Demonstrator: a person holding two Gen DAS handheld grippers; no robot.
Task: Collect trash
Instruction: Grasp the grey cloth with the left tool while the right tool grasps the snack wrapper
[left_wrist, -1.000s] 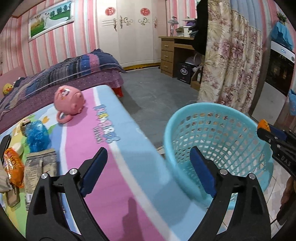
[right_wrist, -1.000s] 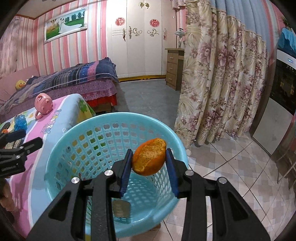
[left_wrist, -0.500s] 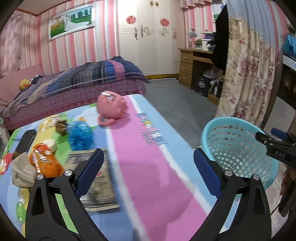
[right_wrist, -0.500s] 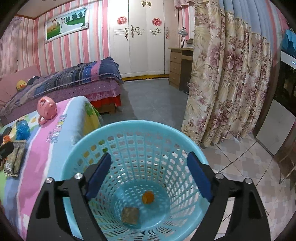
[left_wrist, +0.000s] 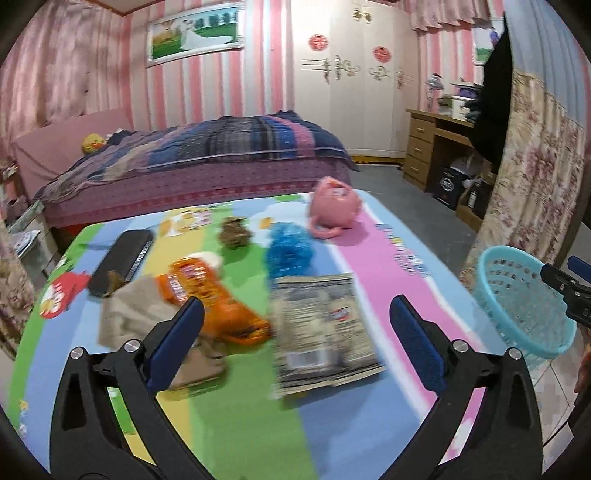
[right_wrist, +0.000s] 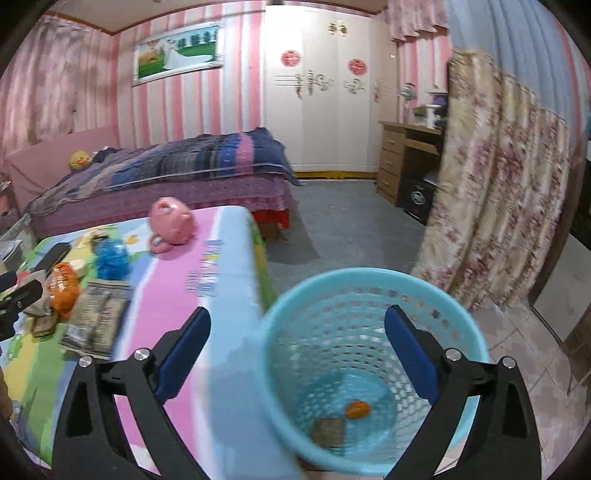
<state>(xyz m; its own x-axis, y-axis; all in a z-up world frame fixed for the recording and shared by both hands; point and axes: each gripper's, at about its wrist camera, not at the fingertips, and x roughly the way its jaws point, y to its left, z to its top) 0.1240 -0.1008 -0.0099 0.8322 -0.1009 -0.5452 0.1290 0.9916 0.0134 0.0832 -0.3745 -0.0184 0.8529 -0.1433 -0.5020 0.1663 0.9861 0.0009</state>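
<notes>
My left gripper (left_wrist: 295, 343) is open and empty above the colourful table mat (left_wrist: 240, 424). Below it lie a grey printed packet (left_wrist: 325, 332), an orange snack wrapper (left_wrist: 214, 302), a beige crumpled paper (left_wrist: 136, 317), a blue crinkled wrapper (left_wrist: 290, 247) and a brown scrap (left_wrist: 234, 234). My right gripper (right_wrist: 297, 354) is open and empty above the light blue basket (right_wrist: 369, 288), which holds an orange peel (right_wrist: 357, 409) and a brown scrap (right_wrist: 328, 430). The basket also shows in the left wrist view (left_wrist: 517, 295).
A pink pig toy (left_wrist: 332, 206) and a black remote (left_wrist: 122, 258) lie on the mat. A bed (left_wrist: 192, 166) stands behind the table. A floral curtain (right_wrist: 498, 184) hangs right of the basket, and a wooden desk (right_wrist: 402, 158) stands at the back.
My right gripper opened and dropped the orange peel into the basket, then swung left. My left gripper swung left from the basket to over the trash on the mat.
</notes>
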